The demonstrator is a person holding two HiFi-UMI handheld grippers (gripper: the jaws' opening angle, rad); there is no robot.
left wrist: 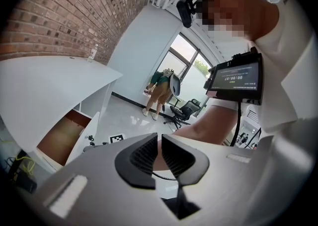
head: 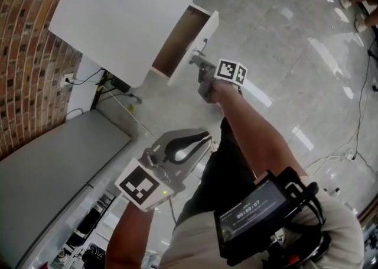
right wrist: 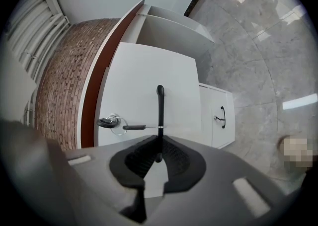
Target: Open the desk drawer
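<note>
Right gripper (right wrist: 159,146) jaws pinch narrowly on the black handle (right wrist: 160,113) of the desk drawer (right wrist: 149,71), which stands partway out from under the white desk (head: 130,7) with its brown inside showing. Just left of the jaws, a key (right wrist: 106,121) sits in the drawer's lock. Left gripper (left wrist: 159,145) hangs well back from the drawer, jaws nearly together on nothing, above the grey floor (head: 283,37).
</note>
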